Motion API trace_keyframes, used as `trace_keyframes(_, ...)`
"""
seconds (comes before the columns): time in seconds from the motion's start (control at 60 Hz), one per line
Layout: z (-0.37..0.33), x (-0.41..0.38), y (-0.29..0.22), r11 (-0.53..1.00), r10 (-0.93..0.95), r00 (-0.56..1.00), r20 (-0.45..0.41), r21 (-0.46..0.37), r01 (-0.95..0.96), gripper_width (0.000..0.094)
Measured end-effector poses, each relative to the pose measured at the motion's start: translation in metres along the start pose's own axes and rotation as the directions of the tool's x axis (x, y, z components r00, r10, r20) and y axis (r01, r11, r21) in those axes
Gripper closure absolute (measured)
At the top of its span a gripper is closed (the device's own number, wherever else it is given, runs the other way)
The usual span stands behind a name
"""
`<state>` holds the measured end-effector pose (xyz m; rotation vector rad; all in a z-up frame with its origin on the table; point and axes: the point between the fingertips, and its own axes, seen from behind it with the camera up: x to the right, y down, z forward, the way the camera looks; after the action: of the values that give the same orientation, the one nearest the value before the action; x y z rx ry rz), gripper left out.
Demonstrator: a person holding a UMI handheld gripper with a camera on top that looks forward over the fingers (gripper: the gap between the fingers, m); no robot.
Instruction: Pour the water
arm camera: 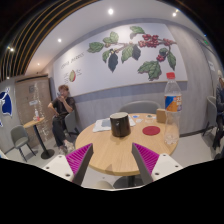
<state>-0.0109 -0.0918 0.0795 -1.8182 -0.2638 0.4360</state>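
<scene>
A dark cup-like vessel (119,125) stands upright near the middle of a round wooden table (100,152), beyond my fingers. A small silvery cup (160,115) stands to its right, past a red coaster (151,130). My gripper (112,160) is open and empty over the table's near edge, its magenta pads (80,157) spread wide apart, well short of the dark vessel.
White papers (102,125) lie on the table left of the vessel. A person (64,108) sits on a chair at the left by a small side table (37,123). An orange and blue sign (173,100) stands behind the table. A wall with a leaf mural lies beyond.
</scene>
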Motion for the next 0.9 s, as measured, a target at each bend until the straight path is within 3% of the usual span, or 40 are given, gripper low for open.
trace_keyframes(0.2, 0.009, 0.045, -0.007, 0.999, -0.011, 0.999, -0.047, 0.036, 0.012, 0.0096)
trace_keyframes(0.233, -0.004, 0.034, -0.011, 0.999, -0.007, 0.997, -0.075, 0.038, 0.009, 0.0094)
trace_keyframes(0.45, 0.006, 0.152, -0.055, 0.995, -0.022, 0.967, -0.255, 0.093, 0.047, 0.0101)
trace_keyframes(0.783, 0.088, 0.254, -0.075, 0.983, -0.071, 0.918, -0.391, 0.129, 0.131, 0.0103)
trace_keyframes(0.85, 0.093, 0.253, -0.088, 0.980, -0.064, 0.922, -0.382, 0.152, 0.131, 0.0181)
trace_keyframes(0.9, 0.099, 0.247, -0.092, 0.978, -0.053, 0.932, -0.359, 0.172, 0.122, 0.0402)
